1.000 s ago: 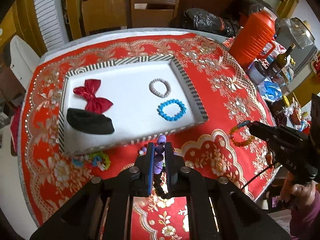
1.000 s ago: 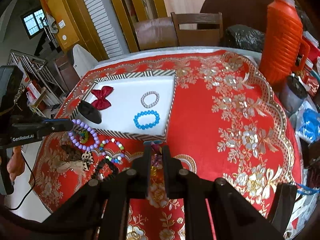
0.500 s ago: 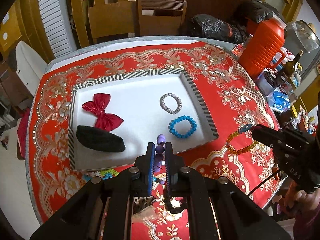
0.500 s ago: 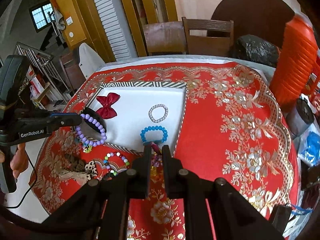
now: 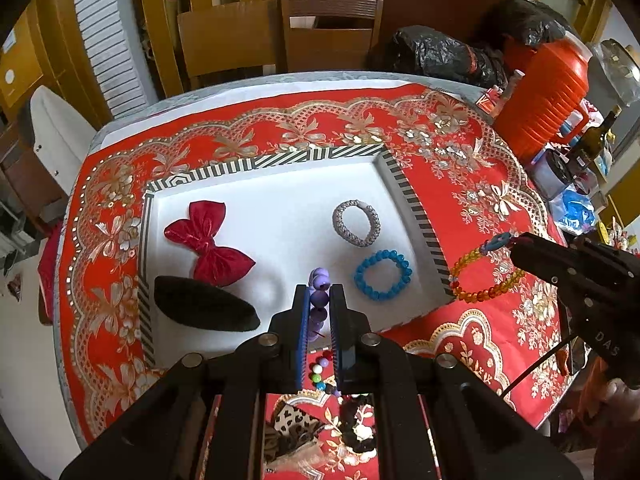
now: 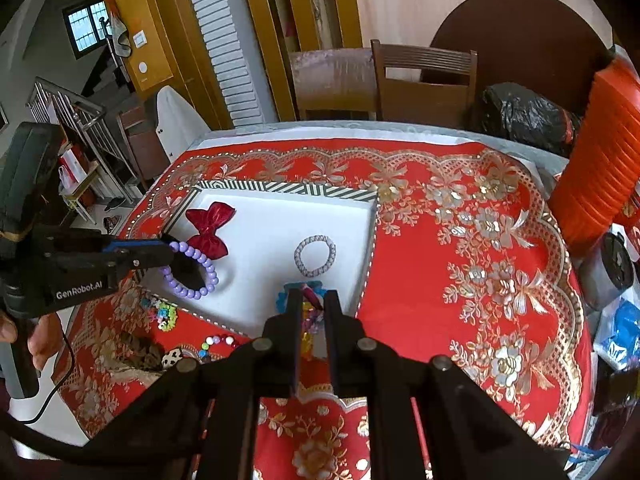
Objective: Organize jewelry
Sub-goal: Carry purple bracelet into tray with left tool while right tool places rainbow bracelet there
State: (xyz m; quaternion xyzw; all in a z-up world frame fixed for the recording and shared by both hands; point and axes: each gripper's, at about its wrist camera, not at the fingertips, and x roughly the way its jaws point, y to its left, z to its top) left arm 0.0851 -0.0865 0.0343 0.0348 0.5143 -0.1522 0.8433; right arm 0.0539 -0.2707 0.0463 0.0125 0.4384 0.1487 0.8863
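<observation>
left gripper (image 5: 319, 300): our fingers clamped on purple beads (image 6: 192, 268), over the tray (image 5: 416, 208) near edge
right gripper (image 6: 308, 300): our fingers clamped on amber beads (image 5: 486, 270), over tray's right edge
tray: bow (image 5: 208, 240), blue beads (image 5: 383, 275)

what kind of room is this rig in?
Most likely a home dining area: a round table under a red floral tablecloth, wooden dining chairs behind it, and an orange jug among household clutter.
</observation>
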